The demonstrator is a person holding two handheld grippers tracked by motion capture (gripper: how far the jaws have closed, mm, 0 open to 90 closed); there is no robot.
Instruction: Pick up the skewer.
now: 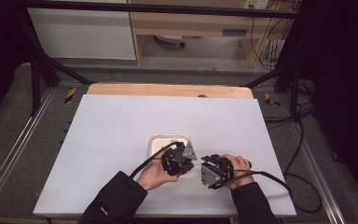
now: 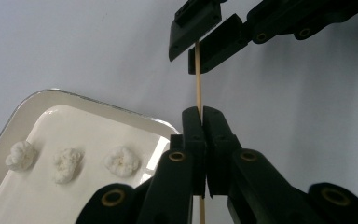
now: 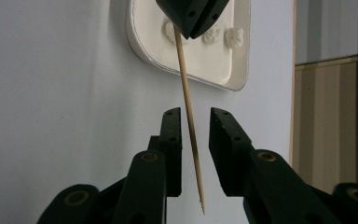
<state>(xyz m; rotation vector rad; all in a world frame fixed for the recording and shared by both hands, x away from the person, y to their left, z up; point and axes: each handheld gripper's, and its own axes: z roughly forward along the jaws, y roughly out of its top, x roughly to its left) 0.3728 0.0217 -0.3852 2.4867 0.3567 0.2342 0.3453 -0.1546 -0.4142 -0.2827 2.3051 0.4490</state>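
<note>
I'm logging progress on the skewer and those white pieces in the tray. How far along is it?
Done: the left gripper is clamped on the wooden skewer above the table. In hand: the skewer's free end lies between the right gripper's jaws, which stand apart and do not press it. Left: three white puffy pieces lie in the white tray, and none is on the skewer.

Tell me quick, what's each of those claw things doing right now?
Left gripper: shut on the wooden skewer.
Right gripper: open, jaws on either side of the skewer's pointed end, pads not yet pressing on it.
</note>
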